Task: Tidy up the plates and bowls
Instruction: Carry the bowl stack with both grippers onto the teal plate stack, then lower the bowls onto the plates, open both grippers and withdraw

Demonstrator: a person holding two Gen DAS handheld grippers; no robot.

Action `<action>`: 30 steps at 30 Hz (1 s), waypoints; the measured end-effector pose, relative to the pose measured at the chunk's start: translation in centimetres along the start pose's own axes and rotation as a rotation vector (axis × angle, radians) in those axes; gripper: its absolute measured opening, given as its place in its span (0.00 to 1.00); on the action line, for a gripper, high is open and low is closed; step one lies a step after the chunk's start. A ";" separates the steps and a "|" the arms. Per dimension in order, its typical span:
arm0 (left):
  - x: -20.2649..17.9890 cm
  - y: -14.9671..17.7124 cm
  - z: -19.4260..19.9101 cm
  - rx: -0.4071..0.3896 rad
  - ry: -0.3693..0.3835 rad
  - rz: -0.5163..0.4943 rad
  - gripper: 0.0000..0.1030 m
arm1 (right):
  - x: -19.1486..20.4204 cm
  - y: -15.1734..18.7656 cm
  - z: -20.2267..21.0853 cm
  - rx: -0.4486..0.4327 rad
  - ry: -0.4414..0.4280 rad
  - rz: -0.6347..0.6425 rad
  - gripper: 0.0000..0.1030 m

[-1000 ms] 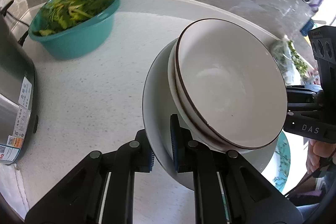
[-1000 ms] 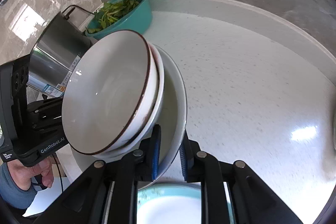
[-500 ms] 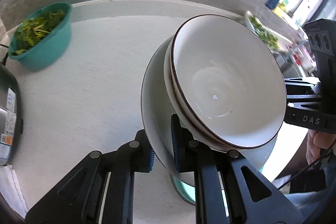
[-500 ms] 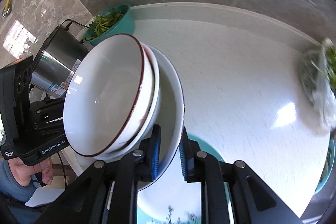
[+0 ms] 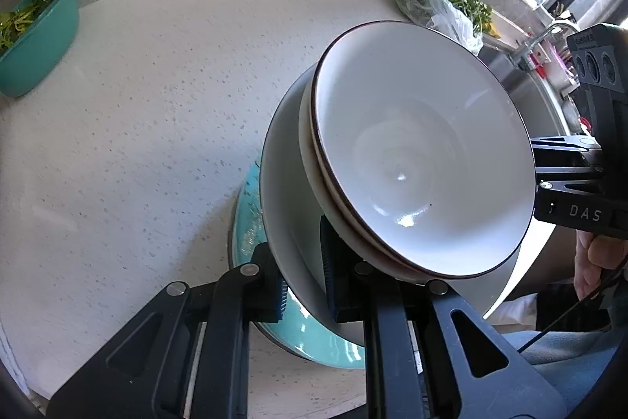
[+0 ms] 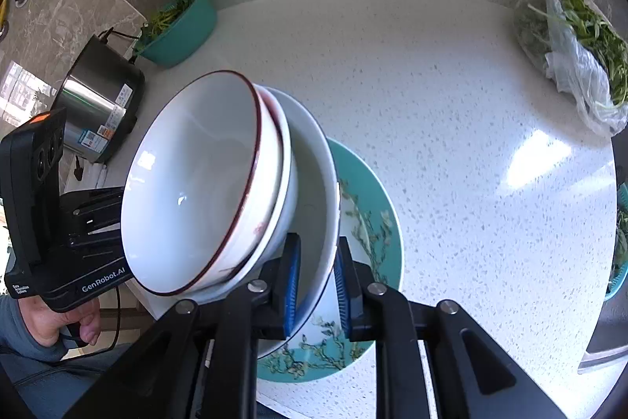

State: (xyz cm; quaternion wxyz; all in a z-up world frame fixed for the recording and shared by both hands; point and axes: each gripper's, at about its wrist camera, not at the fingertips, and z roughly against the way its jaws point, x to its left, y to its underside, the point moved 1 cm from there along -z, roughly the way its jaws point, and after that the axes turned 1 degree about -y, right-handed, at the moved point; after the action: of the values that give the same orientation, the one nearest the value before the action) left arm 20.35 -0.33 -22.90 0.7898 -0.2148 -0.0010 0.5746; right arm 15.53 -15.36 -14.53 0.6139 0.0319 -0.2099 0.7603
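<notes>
Counter point(image 6: 451, 112) broad, speckled. Teal plate point(image 6: 376, 222) at its near edge, under our white plate point(image 5: 286, 191) carrying brown-rimmed bowls point(image 5: 424, 152). Left gripper point(image 5: 302, 281), right gripper point(image 6: 316, 281) both clamped on plate rim. We level first, lower together, centre on teal, release last.

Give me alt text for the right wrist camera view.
The right gripper clamps the rim of a large white bowl with two brown-rimmed bowls nested inside, above a teal floral plate on a speckled counter; the left gripper holds the opposite side.
</notes>
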 end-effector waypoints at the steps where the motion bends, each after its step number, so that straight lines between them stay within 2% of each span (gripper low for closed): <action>1: 0.5 0.0 -0.3 0.001 -0.002 0.001 0.12 | -0.1 0.1 -0.1 0.002 -0.002 -0.001 0.18; 6: 1.8 -0.3 -1.0 0.020 -0.012 0.014 0.12 | -0.7 0.9 -0.5 0.016 -0.018 -0.003 0.18; 16: 1.9 0.4 -2.7 0.041 -0.023 0.025 0.12 | -0.6 1.2 -1.7 0.037 -0.024 0.007 0.18; 23: 1.3 0.2 -3.2 0.025 -0.041 0.007 0.12 | -0.4 1.6 -2.1 0.025 -0.024 0.018 0.18; 30: 1.5 0.3 -2.2 -0.025 -0.040 0.064 0.15 | -0.4 2.1 -2.1 0.011 -0.031 0.017 0.21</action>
State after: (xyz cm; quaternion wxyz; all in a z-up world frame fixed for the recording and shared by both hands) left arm 21.11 0.40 -25.40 0.7679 -0.2130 -0.0170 0.6038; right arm 14.07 -15.34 -17.11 0.6040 0.0452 -0.2155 0.7659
